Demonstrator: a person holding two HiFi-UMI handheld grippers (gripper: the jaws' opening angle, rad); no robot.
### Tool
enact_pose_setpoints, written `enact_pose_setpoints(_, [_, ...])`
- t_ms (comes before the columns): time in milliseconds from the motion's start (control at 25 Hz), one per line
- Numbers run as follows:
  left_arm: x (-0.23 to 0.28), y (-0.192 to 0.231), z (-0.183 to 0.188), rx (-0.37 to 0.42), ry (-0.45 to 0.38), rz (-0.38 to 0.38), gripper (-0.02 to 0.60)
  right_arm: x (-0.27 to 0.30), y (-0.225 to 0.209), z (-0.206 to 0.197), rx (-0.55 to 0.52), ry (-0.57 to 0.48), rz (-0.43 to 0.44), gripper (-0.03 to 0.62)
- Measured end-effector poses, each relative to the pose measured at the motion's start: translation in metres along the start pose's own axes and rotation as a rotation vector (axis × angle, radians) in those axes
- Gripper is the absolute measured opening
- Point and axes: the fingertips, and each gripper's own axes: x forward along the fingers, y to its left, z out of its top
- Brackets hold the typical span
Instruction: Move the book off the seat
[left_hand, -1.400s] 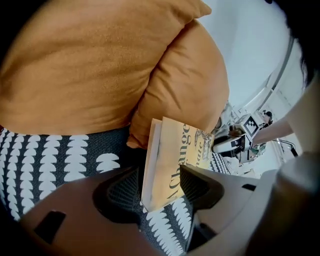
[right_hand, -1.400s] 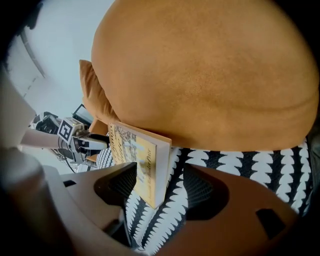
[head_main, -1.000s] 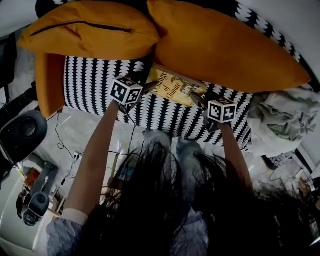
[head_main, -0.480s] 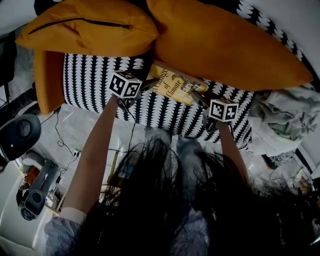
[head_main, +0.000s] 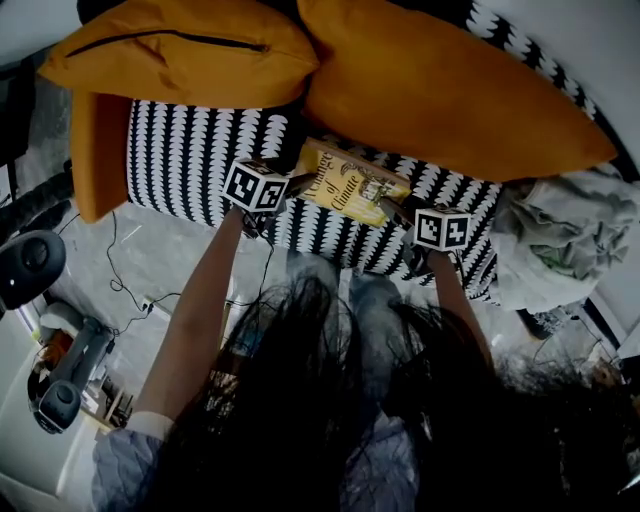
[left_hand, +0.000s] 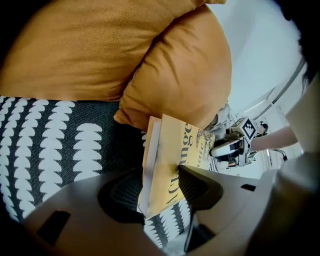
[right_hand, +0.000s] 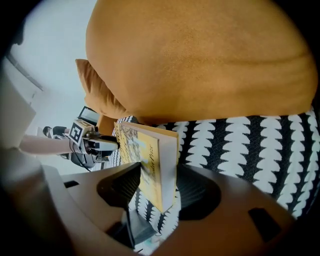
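Observation:
A yellow book (head_main: 345, 185) lies on the black-and-white patterned seat (head_main: 180, 150), just in front of two orange cushions. My left gripper (head_main: 297, 181) is at the book's left end and my right gripper (head_main: 392, 207) at its right end. In the left gripper view the book's corner (left_hand: 170, 165) stands between the jaws of the left gripper (left_hand: 162, 185), which are closing around it. In the right gripper view the other end of the book (right_hand: 150, 165) sits between the closing jaws of the right gripper (right_hand: 157, 187). Neither pair visibly clamps it.
One orange cushion (head_main: 180, 55) leans at the back left, a larger one (head_main: 450, 80) at the back right. A crumpled pale cloth (head_main: 560, 240) lies at the seat's right end. Cables (head_main: 150, 270) and dark equipment (head_main: 30, 265) are on the floor to the left.
Both grippers have edged inward onto the book's two ends and their jaws have narrowed around it. The book stays in about the same place on the seat.

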Motion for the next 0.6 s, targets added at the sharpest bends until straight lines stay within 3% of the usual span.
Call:
enact_pose_setpoints(80, [0.002,-0.003,-0.003,-0.010,-0.001,0.018,0.228,-0.003,-0.002,-0.004,-0.006,0.019,0.001,0.232])
enact_pose_setpoints(120, [0.002,-0.005,-0.006,-0.023,-0.006,0.027,0.183,-0.006,-0.001,-0.005,-0.008,0.023,0.001,0.221])
enact_pose_setpoints(280, [-0.009,-0.014,-0.013,-0.090,-0.043,0.037,0.181,-0.018,0.010,-0.005,-0.014,0.009,0.005,0.215])
enact_pose_setpoints(600, [-0.049,-0.047,-0.008,-0.099,-0.161,0.078,0.178,-0.059,0.040,0.001,-0.079,-0.007,0.012,0.209])
